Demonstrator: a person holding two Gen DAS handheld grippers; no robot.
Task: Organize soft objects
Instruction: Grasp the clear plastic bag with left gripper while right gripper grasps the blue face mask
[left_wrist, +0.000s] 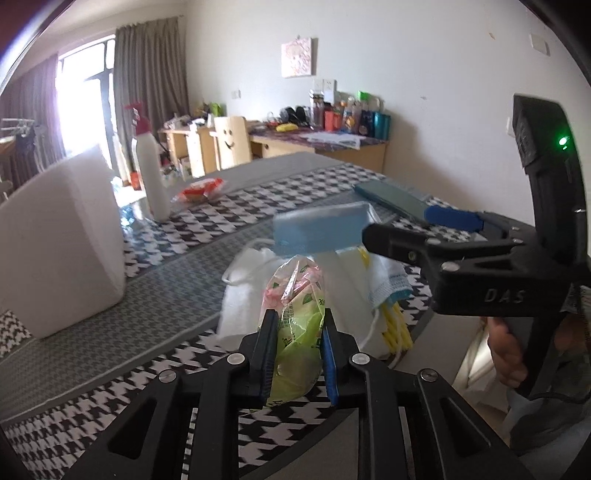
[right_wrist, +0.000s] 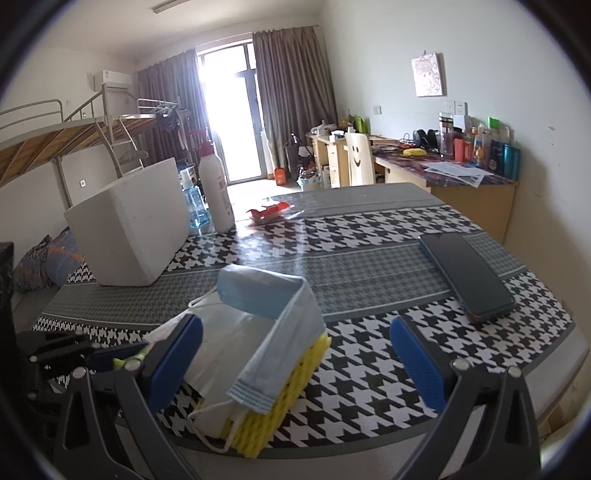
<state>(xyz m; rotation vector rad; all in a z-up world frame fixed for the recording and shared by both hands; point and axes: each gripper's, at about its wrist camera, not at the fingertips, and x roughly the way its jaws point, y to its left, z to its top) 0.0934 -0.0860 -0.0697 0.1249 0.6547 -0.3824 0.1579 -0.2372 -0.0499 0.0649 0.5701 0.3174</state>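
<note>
My left gripper (left_wrist: 299, 336) is shut on a green and pink plastic packet (left_wrist: 295, 306) and holds it over the near table edge. Behind it lies a pile: a blue face mask (left_wrist: 321, 229), white masks (left_wrist: 247, 295) and a yellow foam net (left_wrist: 397, 325). In the right wrist view the pile sits between my fingers: the blue mask (right_wrist: 273, 295) drapes over the white masks (right_wrist: 221, 354) and the yellow net (right_wrist: 280, 398). My right gripper (right_wrist: 295, 362) is open around the pile; in the left wrist view it (left_wrist: 406, 229) reaches in from the right.
A white foam box (right_wrist: 129, 229) stands at the left. A white bottle (right_wrist: 216, 184) and a red packet (right_wrist: 269, 212) lie farther back. A dark phone (right_wrist: 465, 273) lies on the right of the houndstooth table (right_wrist: 369, 236). A desk (right_wrist: 461, 177) stands by the wall.
</note>
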